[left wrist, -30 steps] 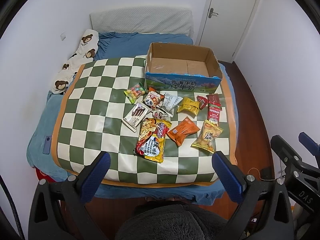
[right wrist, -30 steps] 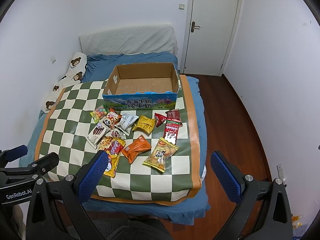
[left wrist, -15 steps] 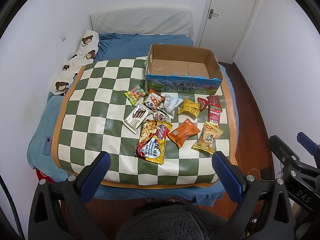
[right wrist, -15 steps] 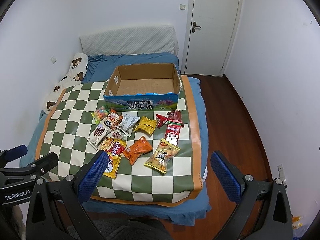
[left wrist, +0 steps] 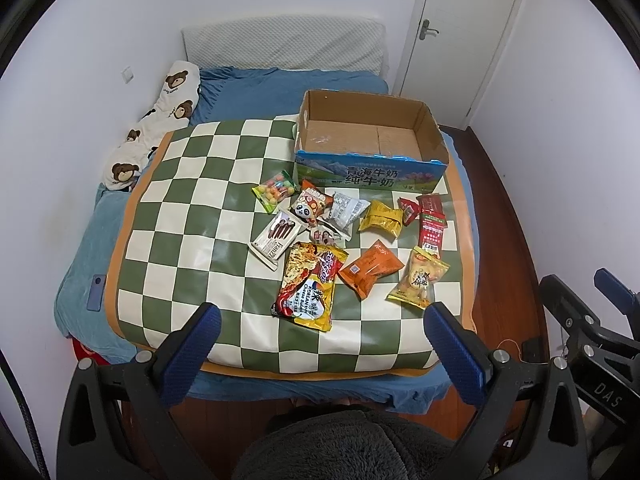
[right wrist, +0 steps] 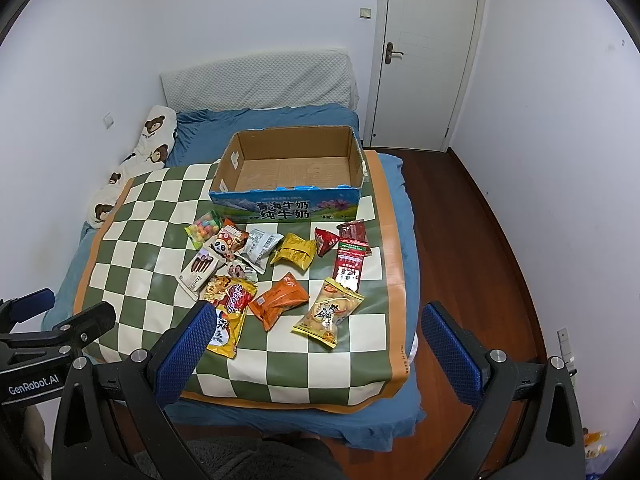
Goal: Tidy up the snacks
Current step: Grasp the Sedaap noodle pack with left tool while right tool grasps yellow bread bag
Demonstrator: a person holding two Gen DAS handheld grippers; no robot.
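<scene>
Crinkly foil snack packets, cardboard box

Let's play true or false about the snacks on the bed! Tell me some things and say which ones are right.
1. The cardboard box has snacks in it. False: it is empty.
2. The orange packet lies on the checkered mat. True.
3. The left gripper holds a snack. False: it is open and holds nothing.
4. The right gripper is open. True.
5. The door is wide open. False: it is closed.
</scene>
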